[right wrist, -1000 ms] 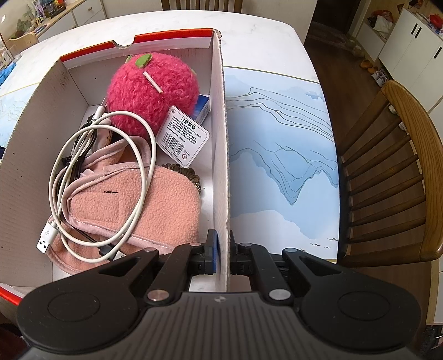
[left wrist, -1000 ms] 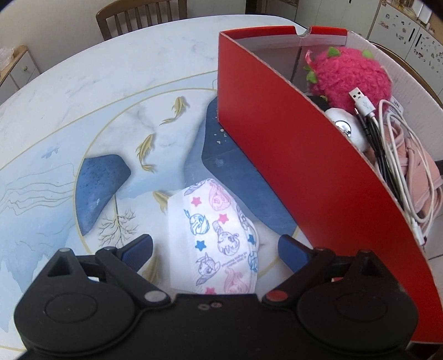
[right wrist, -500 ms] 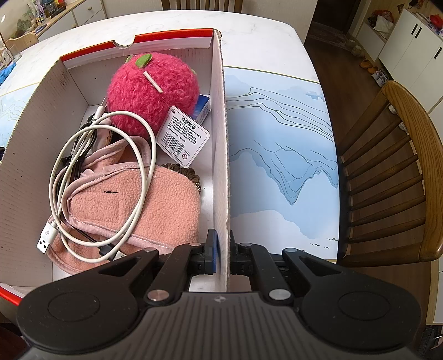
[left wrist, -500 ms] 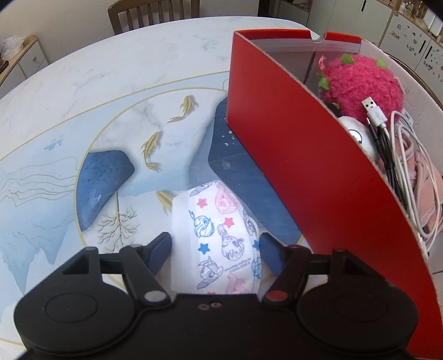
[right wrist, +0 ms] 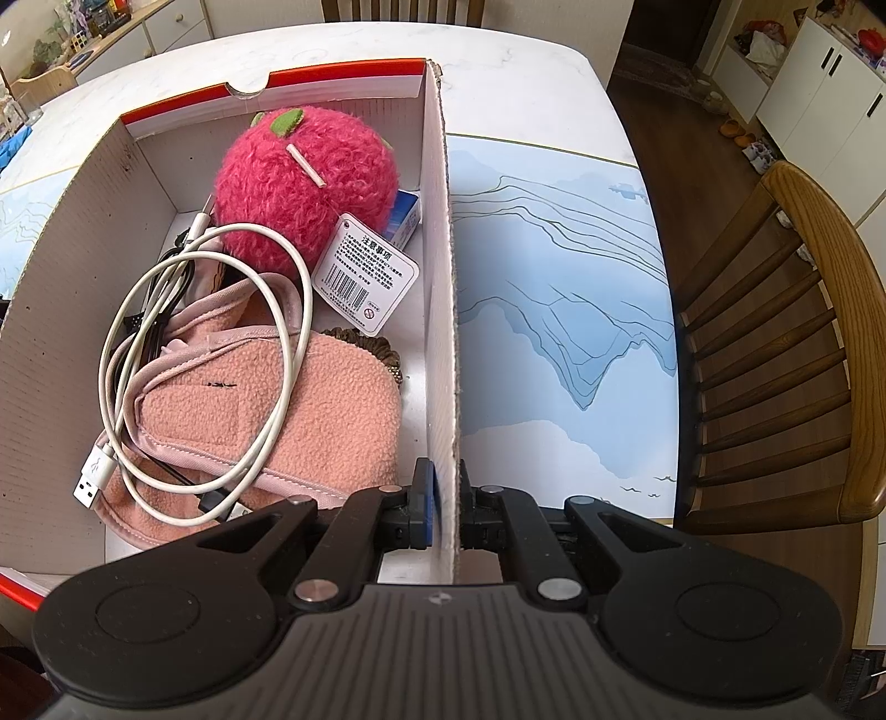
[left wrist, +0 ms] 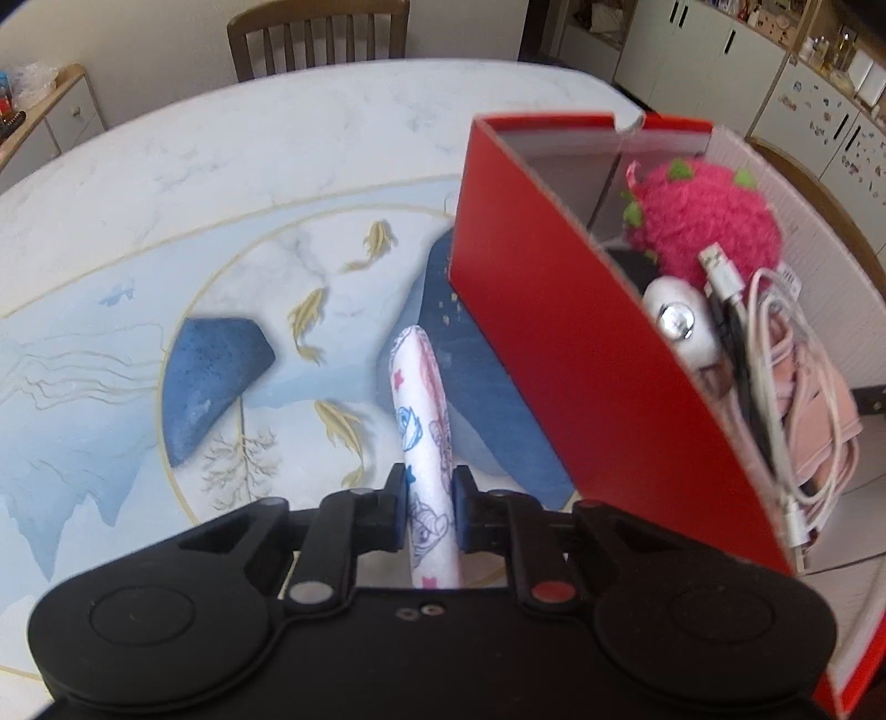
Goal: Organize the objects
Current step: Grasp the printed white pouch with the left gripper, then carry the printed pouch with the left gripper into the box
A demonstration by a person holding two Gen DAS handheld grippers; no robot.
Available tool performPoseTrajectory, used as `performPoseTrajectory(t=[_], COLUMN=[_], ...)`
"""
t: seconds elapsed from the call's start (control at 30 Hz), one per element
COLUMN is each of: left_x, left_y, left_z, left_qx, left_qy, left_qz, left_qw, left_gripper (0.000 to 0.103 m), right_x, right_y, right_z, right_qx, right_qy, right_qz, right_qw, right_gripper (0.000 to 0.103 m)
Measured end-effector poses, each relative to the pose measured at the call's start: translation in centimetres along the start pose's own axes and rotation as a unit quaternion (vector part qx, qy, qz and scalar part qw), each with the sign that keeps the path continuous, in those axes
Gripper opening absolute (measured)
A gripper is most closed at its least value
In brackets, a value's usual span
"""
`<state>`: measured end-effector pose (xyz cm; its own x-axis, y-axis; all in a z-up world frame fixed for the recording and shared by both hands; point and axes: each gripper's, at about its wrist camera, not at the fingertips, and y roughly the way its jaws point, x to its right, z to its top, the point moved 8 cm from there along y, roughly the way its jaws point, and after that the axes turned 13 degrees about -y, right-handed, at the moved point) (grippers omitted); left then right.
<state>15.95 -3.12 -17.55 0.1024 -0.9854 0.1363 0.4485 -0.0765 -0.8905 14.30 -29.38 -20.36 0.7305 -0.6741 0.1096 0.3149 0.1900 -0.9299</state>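
Note:
A white packet printed with cartoon ponies and stars (left wrist: pixel 423 421) stands on edge between the pads of my left gripper (left wrist: pixel 429 512); the jaws are closing and squeeze it narrow. To its right stands the red cardboard box (left wrist: pixel 581 354). My right gripper (right wrist: pixel 444 512) is shut on the box's right wall (right wrist: pixel 440 310). Inside the box lie a pink plush fruit (right wrist: pixel 302 188) with a paper tag (right wrist: pixel 365 274), a pink fleece pouch (right wrist: pixel 277 421), a white USB cable (right wrist: pixel 210 354), a black cable and a small white device (left wrist: pixel 678 321).
The table (left wrist: pixel 166 221) carries a mat with gold fish and blue shapes. A wooden chair (right wrist: pixel 792 360) stands right of the table, another chair (left wrist: pixel 318 33) at the far side. Cabinets (left wrist: pixel 764 72) line the room behind.
The left jaws have come together on the pony packet, pinching it from flat and wide to narrow and on edge. The right gripper and the box have stayed put.

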Motion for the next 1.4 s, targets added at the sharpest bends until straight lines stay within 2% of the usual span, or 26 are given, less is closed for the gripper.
performPoseTrajectory(t=[0.33,0.67,0.97,1.4], left_x=[1.8,6.9,12.4,17.6], left_y=[-5.3,-9.3,-8.0,-4.0], left_z=[1.9,3.4,2.8,0.9], left_qx=[0.027,0.053,0.042,0.002], left_qy=[0.026,0.092,0.151,0.236], left_qz=[-0.023,-0.071,-0.090,-0.073], left_qw=[0.9990,0.9919,0.9836,0.9691], left_gripper=[0.014,0.017,0.017,0.019], right_x=[0.0,0.0,0.0,-0.1], right_y=[-0.1,-0.1,0.0,-0.2], right_z=[-0.1,0.0,-0.1,0.1], right_qx=[0.000,0.000,0.001,0.005], right_qy=[0.000,0.000,0.001,0.004], right_qz=[-0.001,-0.001,-0.001,-0.002], right_qw=[1.000,1.000,1.000,1.000], right_gripper=[0.005,0.005,0.005,0.005])
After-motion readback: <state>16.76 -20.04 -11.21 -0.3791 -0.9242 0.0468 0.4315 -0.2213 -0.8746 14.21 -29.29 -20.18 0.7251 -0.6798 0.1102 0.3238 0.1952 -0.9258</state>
